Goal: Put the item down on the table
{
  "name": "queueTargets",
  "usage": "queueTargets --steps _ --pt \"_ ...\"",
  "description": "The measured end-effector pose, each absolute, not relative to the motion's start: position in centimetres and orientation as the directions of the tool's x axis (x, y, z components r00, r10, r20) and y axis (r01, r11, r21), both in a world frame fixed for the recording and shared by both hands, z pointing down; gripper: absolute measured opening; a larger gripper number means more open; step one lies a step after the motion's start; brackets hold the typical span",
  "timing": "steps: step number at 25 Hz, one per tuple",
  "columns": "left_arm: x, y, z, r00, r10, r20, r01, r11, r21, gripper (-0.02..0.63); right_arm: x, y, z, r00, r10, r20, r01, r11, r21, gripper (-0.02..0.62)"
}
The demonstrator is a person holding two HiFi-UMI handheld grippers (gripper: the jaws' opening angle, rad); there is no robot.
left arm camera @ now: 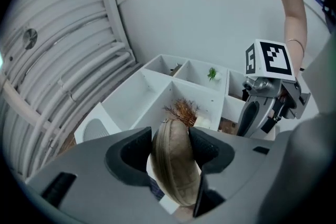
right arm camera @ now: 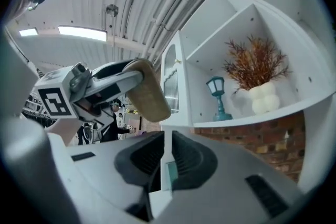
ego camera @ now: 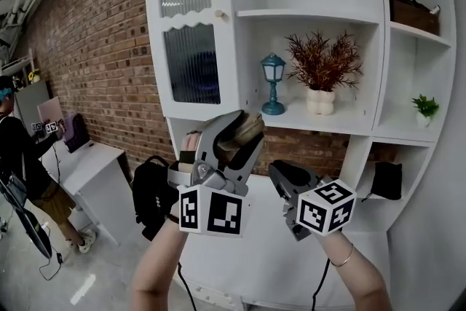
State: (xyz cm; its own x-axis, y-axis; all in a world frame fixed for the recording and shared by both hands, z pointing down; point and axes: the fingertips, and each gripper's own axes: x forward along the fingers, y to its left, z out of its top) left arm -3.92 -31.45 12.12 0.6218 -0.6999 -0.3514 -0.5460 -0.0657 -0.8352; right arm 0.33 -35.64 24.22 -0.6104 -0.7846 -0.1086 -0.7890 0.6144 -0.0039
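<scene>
A tan oval zip case (ego camera: 239, 135) is clamped between the jaws of my left gripper (ego camera: 244, 129), held up in the air in front of a white shelf unit (ego camera: 313, 14). In the left gripper view the case (left arm camera: 176, 165) stands on edge, and both dark pads (left arm camera: 207, 147) press on its sides. My right gripper (ego camera: 282, 177) hovers just to the right of it, jaws together and empty. In the right gripper view its pads (right arm camera: 184, 157) nearly touch, and the left gripper (right arm camera: 123, 78) with the case (right arm camera: 149, 94) shows at upper left.
The shelf holds a blue lantern (ego camera: 273, 84), a dried plant in a white vase (ego camera: 322, 76) and a small green plant (ego camera: 424, 109). A ribbed-glass cabinet door (ego camera: 189, 25) is at its left. A white table (ego camera: 91, 160), a black bag (ego camera: 149, 197) and a person (ego camera: 22, 156) stand by the brick wall.
</scene>
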Motion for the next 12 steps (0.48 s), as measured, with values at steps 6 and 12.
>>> queueTargets --steps 6,12 --pt "-3.2 -32.2 5.8 0.637 -0.641 -0.429 -0.516 0.059 -0.855 0.225 0.2 -37.6 19.7 -0.620 -0.769 -0.154 -0.781 0.623 0.032 0.043" --pt "-2.4 -32.1 -0.7 0.653 -0.575 -0.493 -0.506 0.153 -0.849 0.225 0.2 -38.7 15.0 -0.641 -0.743 -0.193 -0.766 0.635 0.099 0.041"
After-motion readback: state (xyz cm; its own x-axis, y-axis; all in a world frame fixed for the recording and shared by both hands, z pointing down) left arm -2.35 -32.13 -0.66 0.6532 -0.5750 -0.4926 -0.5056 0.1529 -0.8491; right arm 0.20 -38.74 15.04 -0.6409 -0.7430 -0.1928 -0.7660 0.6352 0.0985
